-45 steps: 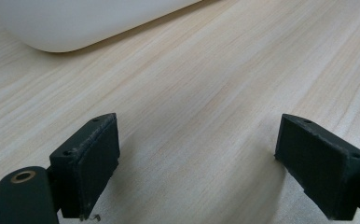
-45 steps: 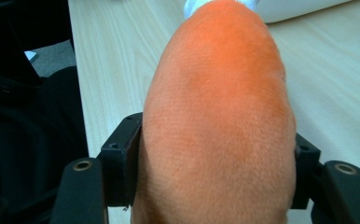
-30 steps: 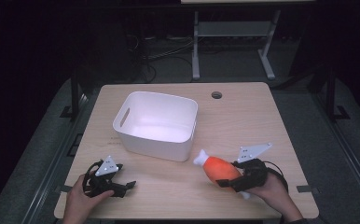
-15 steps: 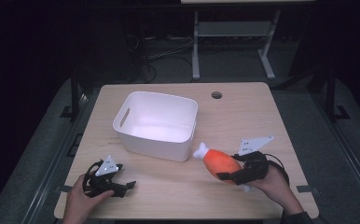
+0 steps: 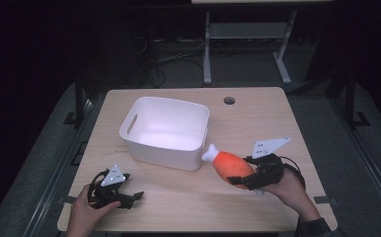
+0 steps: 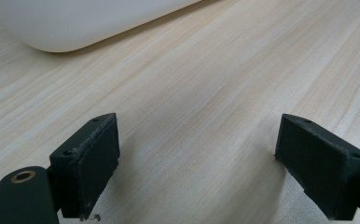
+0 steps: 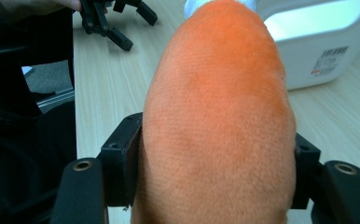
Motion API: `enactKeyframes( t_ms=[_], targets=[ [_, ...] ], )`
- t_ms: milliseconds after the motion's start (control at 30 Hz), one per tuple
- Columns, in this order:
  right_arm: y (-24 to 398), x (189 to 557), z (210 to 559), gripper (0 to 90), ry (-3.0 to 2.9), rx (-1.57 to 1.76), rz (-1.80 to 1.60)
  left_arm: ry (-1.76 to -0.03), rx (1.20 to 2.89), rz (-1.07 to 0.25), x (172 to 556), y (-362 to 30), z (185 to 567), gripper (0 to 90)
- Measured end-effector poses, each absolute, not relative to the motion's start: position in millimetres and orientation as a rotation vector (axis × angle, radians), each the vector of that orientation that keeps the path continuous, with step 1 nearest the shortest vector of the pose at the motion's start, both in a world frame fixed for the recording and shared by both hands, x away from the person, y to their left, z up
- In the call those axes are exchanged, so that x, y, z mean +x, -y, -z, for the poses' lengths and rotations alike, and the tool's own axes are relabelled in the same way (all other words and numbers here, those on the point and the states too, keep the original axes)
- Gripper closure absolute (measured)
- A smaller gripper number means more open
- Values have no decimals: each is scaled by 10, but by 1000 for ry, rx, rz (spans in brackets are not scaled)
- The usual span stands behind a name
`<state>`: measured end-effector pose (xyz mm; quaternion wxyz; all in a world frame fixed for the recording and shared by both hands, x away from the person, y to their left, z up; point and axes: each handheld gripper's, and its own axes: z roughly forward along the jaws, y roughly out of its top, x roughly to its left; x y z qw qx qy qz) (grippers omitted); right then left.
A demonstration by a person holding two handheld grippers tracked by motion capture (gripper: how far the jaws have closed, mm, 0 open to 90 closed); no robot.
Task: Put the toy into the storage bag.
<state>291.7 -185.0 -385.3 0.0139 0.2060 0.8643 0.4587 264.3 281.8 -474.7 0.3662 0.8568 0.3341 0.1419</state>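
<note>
Gripping the orange plush drumstick (image 5: 230, 166) between both pads, the right tool (image 5: 239, 180) is holding it above the counter (image 5: 257, 118), just beside the white bin (image 5: 166, 129). The left tool (image 5: 135, 196) is resting wide open and empty on the counter.

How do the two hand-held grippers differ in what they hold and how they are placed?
The right hand-held gripper is shut on an orange plush drumstick; the left hand-held gripper stands open with nothing between its jaws. The right one points toward the white bin; the left one sits low over the table. Both are black.
</note>
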Motion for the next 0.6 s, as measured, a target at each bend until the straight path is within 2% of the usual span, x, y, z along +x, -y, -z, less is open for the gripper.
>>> enactKeyframes(
  t_ms=[600],
  targets=[
    [1779,3056,3515,360,-2634,561,-1468,-862,2202,-366,2644,-2819,4747,128]
  ],
)
